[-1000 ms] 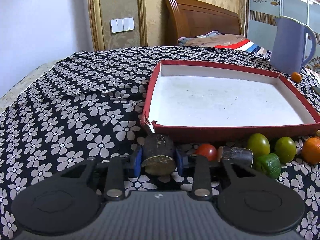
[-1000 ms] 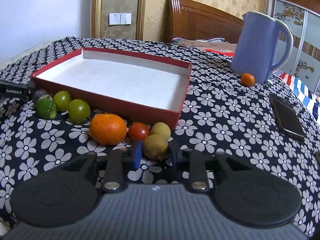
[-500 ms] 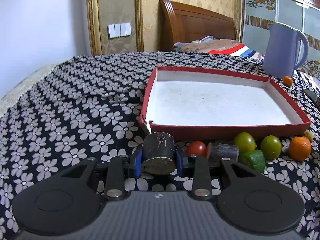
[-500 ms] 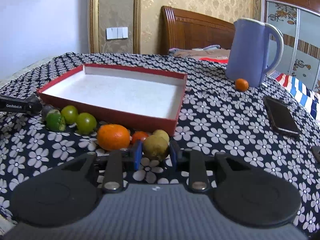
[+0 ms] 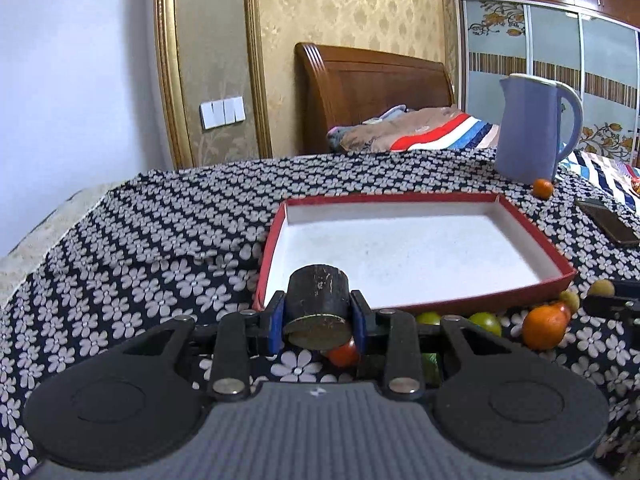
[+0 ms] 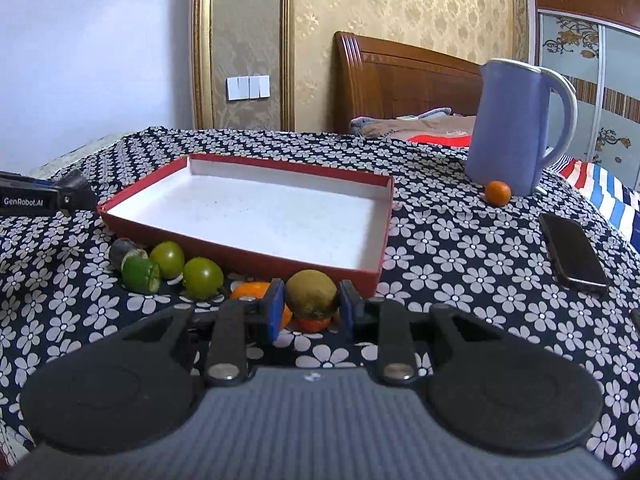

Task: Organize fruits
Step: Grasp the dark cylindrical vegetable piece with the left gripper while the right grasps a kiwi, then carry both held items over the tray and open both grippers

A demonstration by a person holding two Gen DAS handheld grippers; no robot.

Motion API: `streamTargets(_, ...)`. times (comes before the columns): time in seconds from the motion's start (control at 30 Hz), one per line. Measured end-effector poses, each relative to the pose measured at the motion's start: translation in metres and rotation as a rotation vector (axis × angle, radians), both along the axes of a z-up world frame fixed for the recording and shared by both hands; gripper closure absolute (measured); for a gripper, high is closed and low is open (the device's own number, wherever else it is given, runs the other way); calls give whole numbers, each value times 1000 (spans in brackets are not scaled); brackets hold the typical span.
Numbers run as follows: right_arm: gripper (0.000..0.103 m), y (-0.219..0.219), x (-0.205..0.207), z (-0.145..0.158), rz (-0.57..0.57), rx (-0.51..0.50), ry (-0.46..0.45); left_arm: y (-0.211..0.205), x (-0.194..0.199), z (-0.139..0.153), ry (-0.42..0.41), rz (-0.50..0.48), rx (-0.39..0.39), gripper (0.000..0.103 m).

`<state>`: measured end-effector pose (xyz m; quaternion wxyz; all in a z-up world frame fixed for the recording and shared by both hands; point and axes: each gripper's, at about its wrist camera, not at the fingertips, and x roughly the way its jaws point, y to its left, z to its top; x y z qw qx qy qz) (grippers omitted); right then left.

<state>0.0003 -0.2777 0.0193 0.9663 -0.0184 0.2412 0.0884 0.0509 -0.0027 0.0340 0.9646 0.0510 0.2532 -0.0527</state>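
Observation:
My left gripper (image 5: 317,322) is shut on a dark cylindrical piece (image 5: 318,304) and holds it above the near left corner of the red tray (image 5: 496,294). My right gripper (image 6: 311,308) is shut on a brownish-yellow round fruit (image 6: 312,294), lifted in front of the tray's (image 6: 240,254) near edge. On the cloth by the tray lie green fruits (image 6: 202,278), a cut green piece (image 6: 140,276), an orange (image 5: 544,326) and a red tomato (image 5: 342,354). The tray is empty.
A blue kettle (image 6: 516,128) stands at the back right with a small orange (image 6: 497,193) beside it. A black phone (image 6: 572,254) lies on the right. The left gripper shows in the right wrist view (image 6: 44,200). A bed stands behind the table.
Both grippers have risen with their held pieces: the dark cylinder and the brownish fruit are now off the cloth, level with the tray's rim.

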Motion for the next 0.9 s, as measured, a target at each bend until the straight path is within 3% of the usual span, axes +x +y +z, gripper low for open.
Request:
streamTargets(0.47, 76, 7, 8, 16, 4, 7, -39, -11, 22, 9, 14, 2, -3, 71)
streamTargets(0.9, 76, 44, 51, 34, 2, 19, -54, -39, 52, 6, 26, -19, -15, 71)
